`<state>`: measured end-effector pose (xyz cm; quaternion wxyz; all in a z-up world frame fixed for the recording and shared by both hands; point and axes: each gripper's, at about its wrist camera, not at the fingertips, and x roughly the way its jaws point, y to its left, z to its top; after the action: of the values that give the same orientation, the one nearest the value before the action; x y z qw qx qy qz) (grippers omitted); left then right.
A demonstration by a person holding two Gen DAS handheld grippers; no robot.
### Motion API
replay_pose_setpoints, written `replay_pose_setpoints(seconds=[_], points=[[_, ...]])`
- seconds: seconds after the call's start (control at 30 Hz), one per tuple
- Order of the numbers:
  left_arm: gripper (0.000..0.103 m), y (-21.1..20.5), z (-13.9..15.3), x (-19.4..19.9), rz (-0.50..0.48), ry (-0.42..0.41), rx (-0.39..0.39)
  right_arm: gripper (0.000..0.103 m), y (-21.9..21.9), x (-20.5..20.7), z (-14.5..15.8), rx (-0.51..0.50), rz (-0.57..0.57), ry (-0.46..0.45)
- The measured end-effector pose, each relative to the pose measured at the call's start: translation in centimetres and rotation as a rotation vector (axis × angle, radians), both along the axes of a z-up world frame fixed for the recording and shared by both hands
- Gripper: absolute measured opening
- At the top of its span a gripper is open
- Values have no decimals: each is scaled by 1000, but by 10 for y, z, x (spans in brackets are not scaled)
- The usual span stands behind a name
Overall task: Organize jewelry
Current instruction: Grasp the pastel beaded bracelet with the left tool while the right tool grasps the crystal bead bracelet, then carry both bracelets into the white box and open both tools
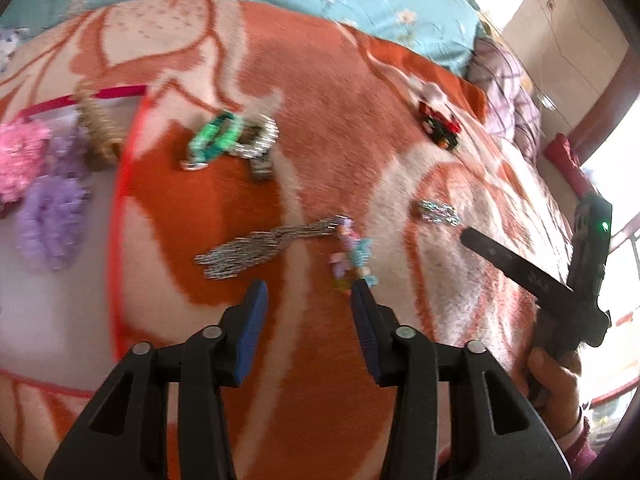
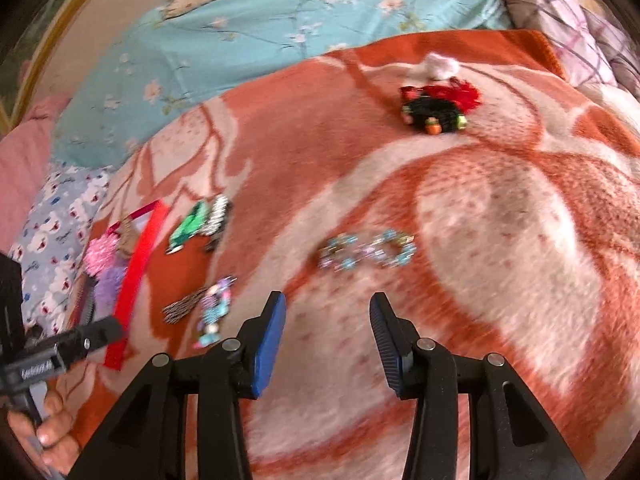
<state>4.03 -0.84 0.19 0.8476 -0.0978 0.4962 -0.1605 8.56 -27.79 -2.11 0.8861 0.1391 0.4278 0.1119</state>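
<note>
Jewelry lies scattered on an orange and cream blanket. My left gripper is open and empty, just short of a silver tassel piece and a pastel bead piece. A green and silver bracelet cluster lies further off. A red-rimmed box at the left holds pink and purple fluffy scrunchies. My right gripper is open and empty, short of a blue beaded bracelet. A red and black bead bundle lies far back.
A turquoise floral quilt lies behind the blanket, with a plaid pillow at the right. The right gripper's finger shows at the right of the left wrist view. The box stands at the left.
</note>
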Motion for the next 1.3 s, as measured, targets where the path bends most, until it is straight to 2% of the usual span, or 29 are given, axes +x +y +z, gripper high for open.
replay_pose_setpoints(seconds=[0.2, 0.4, 0.47, 0.5, 0.57, 0.6, 0.73, 0.97, 1.3], points=[[48, -30, -14, 20, -49, 41, -14, 49, -10, 25, -10, -15, -40, 33], [47, -51, -38, 38, -61, 82, 10, 50, -8, 45, -24, -17, -33, 68], [27, -54, -44, 40, -61, 87, 20, 50, -5, 47, -27, -40, -25, 69], [25, -54, -46, 40, -58, 79, 28, 49, -3, 47, -28, -56, -20, 68], [12, -52, -46, 41, -55, 72, 22, 45, -3, 47, -28, -67, -22, 60], [11, -50, -45, 42, -53, 73, 14, 40, -3, 49, -28, -65, -24, 57], [10, -44, -43, 41, -46, 67, 7, 7, -8, 48, -27, -24, -23, 45], [10, -36, -27, 30, -36, 36, -26, 7, -6, 36, -12, 6, -2, 10], [10, 4, 1, 4, 28, -34, -62, 7, 19, 16, 18, 46, 67, -50]])
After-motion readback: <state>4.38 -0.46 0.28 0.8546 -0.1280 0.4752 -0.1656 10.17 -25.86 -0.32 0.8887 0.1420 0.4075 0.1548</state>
